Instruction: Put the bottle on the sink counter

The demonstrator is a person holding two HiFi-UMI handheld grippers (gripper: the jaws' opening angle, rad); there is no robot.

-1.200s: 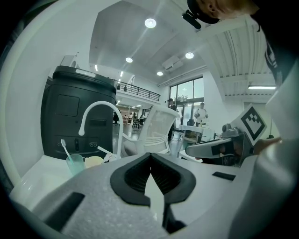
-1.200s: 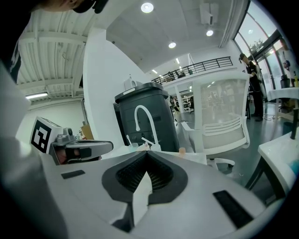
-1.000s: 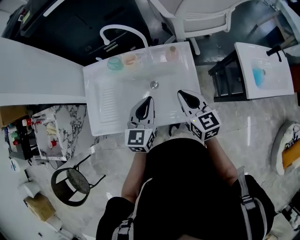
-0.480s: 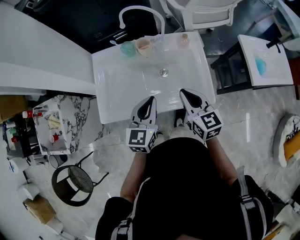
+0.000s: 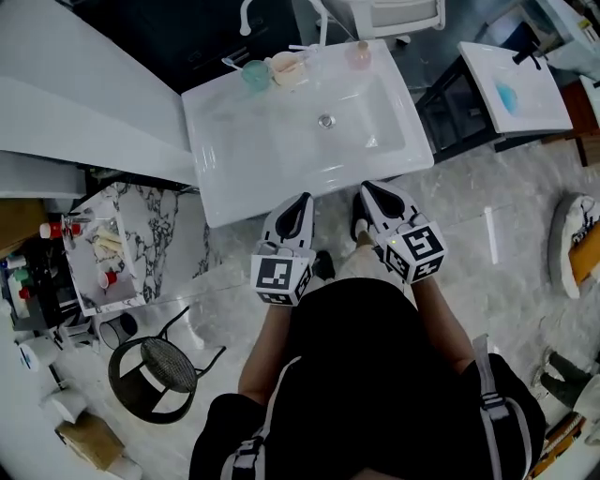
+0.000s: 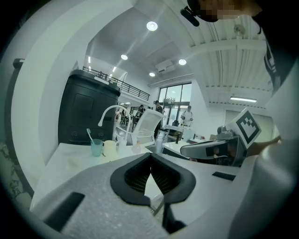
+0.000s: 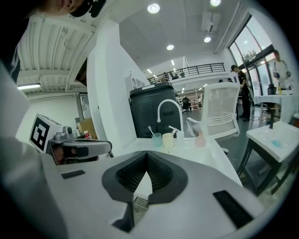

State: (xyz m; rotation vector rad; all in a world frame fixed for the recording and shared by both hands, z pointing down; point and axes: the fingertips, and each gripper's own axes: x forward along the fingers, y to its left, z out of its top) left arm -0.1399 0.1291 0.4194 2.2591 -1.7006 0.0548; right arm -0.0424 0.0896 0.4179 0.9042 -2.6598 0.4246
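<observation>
A small pink bottle (image 5: 361, 53) stands upright at the back right of the white sink counter (image 5: 225, 178); the right gripper view shows the bottle (image 7: 200, 139) too. My left gripper (image 5: 300, 200) and right gripper (image 5: 367, 188) hang side by side over the floor, just short of the sink's front edge and far from the bottle. Both are shut with nothing between their pads. In the left gripper view the left gripper (image 6: 150, 161) has its jaws pressed together, and the same holds for the right gripper (image 7: 147, 161) in its own view.
A teal cup (image 5: 254, 74) with a toothbrush and a cream cup (image 5: 286, 67) stand by the faucet (image 5: 246, 11). A second basin (image 5: 511, 89) on a black frame is at the right. At the left are a marble side table (image 5: 141, 244) and a black stool (image 5: 155, 366).
The sink has slid up and away in the head view. Both grippers, over its front rim a second ago, now hang over the floor in front of it, still shut.
</observation>
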